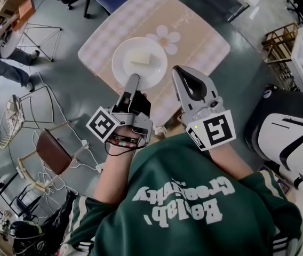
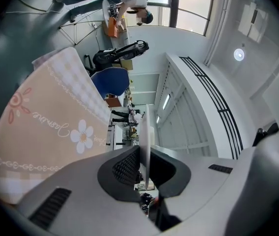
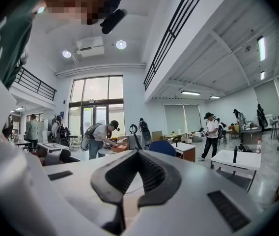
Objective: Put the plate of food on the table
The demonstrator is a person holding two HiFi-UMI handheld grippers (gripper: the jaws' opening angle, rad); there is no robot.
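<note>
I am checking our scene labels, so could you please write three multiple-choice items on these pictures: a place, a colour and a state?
1. Where is the plate in the head view? A. over the checked tablecloth, beside its daisy print; B. on the floor; C. on a chair.
2. What colour is the plate? A. blue; B. white; C. brown.
3. How is the left tool? A. open, clear of the plate; B. shut on the tablecloth; C. shut on the plate's rim.
Answers: 1 A, the cloth surrounds it; 2 B, it is white under the pale food; 3 C, the left gripper view shows the rim edge-on, clamped in the tool.
</note>
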